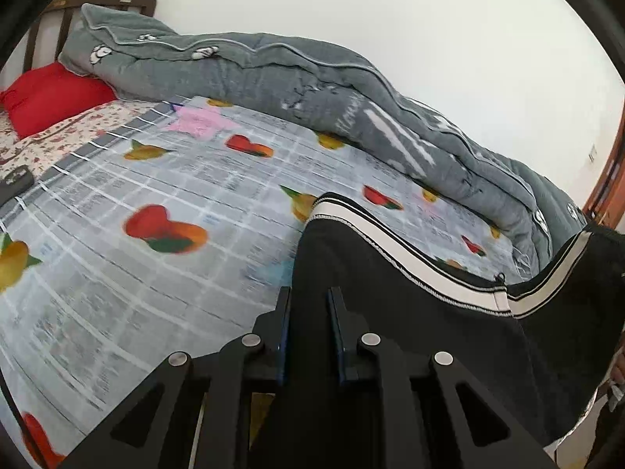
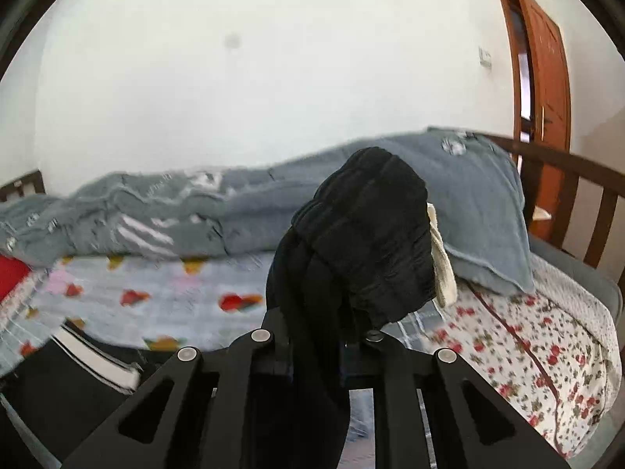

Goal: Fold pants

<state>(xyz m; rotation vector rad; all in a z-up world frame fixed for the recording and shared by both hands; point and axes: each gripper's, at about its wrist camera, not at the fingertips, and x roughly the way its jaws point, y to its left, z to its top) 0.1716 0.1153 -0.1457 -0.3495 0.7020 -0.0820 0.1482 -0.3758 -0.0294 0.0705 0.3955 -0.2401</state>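
The black pants (image 1: 390, 312) have a black-and-white striped waistband (image 1: 390, 246). In the left wrist view my left gripper (image 1: 308, 305) is shut on the black cloth near the waistband and holds it above the bed. In the right wrist view my right gripper (image 2: 316, 324) is shut on a bunched black part of the pants (image 2: 367, 234), which stands up over the fingers; a cream tag or lining (image 2: 441, 269) hangs beside it. The waistband end also shows at the lower left of the right wrist view (image 2: 93, 355).
The bed has a grey fruit-print sheet (image 1: 156, 203) and a floral sheet (image 2: 527, 336). A rolled grey quilt (image 1: 312, 90) lies along the wall. A red pillow (image 1: 47, 97) and a dark phone (image 1: 15, 183) are at the head end. A wooden bed rail (image 2: 566, 179) and a door (image 2: 543, 66) stand right.
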